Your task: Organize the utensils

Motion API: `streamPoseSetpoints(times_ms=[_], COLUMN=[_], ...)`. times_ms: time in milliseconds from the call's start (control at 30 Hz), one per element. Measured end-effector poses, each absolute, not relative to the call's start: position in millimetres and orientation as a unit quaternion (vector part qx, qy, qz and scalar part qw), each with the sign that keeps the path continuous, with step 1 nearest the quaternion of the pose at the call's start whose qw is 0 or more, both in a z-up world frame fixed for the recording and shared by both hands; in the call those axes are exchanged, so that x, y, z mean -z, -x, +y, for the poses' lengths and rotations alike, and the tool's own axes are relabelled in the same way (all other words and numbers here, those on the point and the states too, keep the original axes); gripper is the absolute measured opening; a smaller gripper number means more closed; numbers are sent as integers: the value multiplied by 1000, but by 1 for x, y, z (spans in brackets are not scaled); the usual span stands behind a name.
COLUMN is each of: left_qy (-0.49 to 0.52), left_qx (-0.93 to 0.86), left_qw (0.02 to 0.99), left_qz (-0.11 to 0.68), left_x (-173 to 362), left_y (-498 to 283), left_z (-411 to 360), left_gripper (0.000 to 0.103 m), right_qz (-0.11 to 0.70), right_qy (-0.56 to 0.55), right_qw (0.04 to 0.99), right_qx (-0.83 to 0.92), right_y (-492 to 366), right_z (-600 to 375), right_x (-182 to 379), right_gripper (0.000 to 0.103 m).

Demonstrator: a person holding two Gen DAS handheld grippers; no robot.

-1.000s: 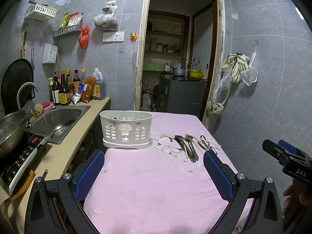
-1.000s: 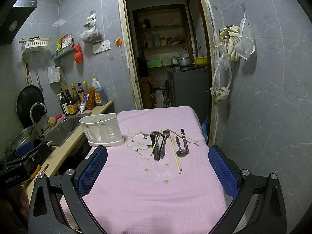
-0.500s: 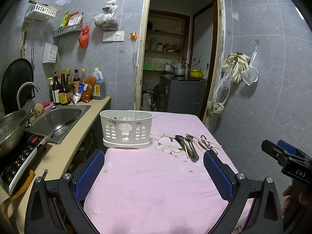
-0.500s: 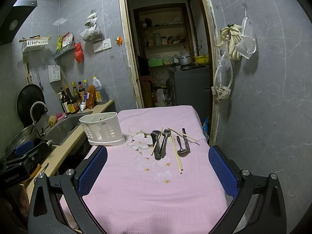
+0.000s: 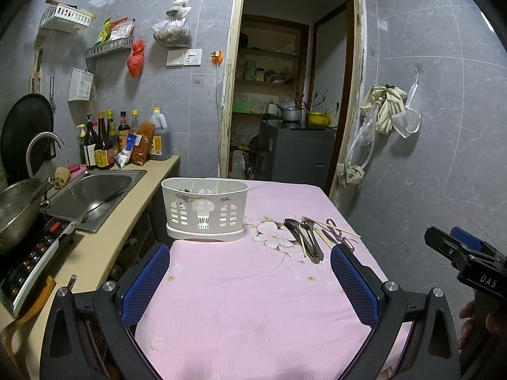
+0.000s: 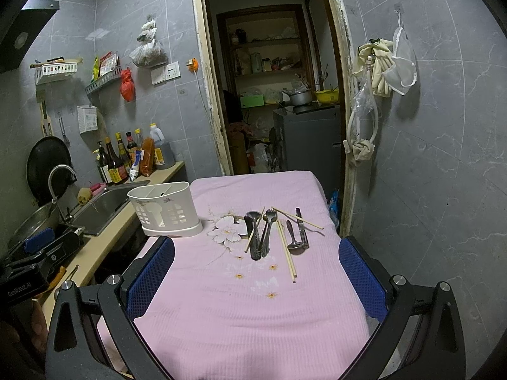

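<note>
A white plastic utensil holder (image 5: 204,209) stands on the pink tablecloth (image 5: 247,300) at the table's far left; it also shows in the right wrist view (image 6: 164,209). A pile of metal spoons, forks and wooden chopsticks (image 6: 272,231) lies to its right, also seen in the left wrist view (image 5: 312,236). My left gripper (image 5: 250,272) is open and empty above the near table, facing the holder. My right gripper (image 6: 256,269) is open and empty, short of the utensil pile. The right gripper's body shows at the left view's right edge (image 5: 469,262).
A counter with a sink (image 5: 95,190), sauce bottles (image 5: 104,145) and an induction cooker (image 5: 35,253) runs along the left. An open doorway (image 5: 285,110) lies behind the table. A grey tiled wall with hanging gloves (image 5: 385,110) bounds the right.
The right gripper has crept slightly forward toward the utensil pile. The left gripper has barely moved. Nothing on the table has shifted.
</note>
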State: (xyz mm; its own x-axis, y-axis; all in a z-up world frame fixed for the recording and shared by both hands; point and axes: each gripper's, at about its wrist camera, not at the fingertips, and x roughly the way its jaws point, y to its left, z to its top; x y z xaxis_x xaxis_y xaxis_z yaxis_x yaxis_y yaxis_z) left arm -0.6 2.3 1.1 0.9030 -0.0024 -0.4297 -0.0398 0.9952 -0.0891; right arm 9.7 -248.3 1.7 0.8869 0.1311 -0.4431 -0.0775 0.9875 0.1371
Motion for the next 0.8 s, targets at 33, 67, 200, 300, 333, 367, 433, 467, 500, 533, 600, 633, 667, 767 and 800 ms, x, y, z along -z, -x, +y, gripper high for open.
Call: streamPoseSetpoints(times_ms=[33,67,200,300,333,367,433,467,500,533,600,633,667,767,800], left_qy=[48,48,48,48,48,48,48,49,49,49,49,48,47,45,45], left_qx=[-9,-10,-9,-9,-9,-9,-9,-9,-8,-7,-7,-6,-1,5,9], left_qw=[974,974,974,974,974,974,974,974,974,974,974,974,974,973,973], left_qz=[220,220,220,221,221,221,221,222,222,222,222,222,224,225,225], left_x=[-1,-1,-1,-2,-2,-2,-1,0,0,0,0,-1,7,12,13], left_y=[1,1,0,1,1,1,1,2,3,4,4,5,6,4,4], left_z=[3,2,2,4,4,4,4,4,4,5,5,5,4,5,6], left_gripper=[102,102,102,102,102,102,102,102,102,102,102,102,102,102,102], right_qz=[232,232,232,232,232,233,233,233,234,234,234,234,236,234,232], right_qy=[-58,-57,-58,-57,-58,-57,-58,-58,-58,-58,-59,-59,-59,-59,-59], right_qw=[970,970,970,969,969,969,969,969,969,969,969,969,969,970,970], right_qx=[-54,-54,-54,-53,-53,-53,-52,-52,-51,-49,-46,-44,-42,-35,-33], right_y=[-10,-10,-10,-10,-10,-10,-10,-10,-10,-10,-9,-9,-13,-14,-13], right_z=[-248,-249,-249,-249,-249,-250,-248,-248,-248,-247,-246,-244,-243,-240,-240], right_x=[-2,-2,-2,-2,-1,0,0,1,1,1,2,4,10,8,8], right_gripper=[102,102,102,102,102,102,102,102,102,102,102,102,102,102,102])
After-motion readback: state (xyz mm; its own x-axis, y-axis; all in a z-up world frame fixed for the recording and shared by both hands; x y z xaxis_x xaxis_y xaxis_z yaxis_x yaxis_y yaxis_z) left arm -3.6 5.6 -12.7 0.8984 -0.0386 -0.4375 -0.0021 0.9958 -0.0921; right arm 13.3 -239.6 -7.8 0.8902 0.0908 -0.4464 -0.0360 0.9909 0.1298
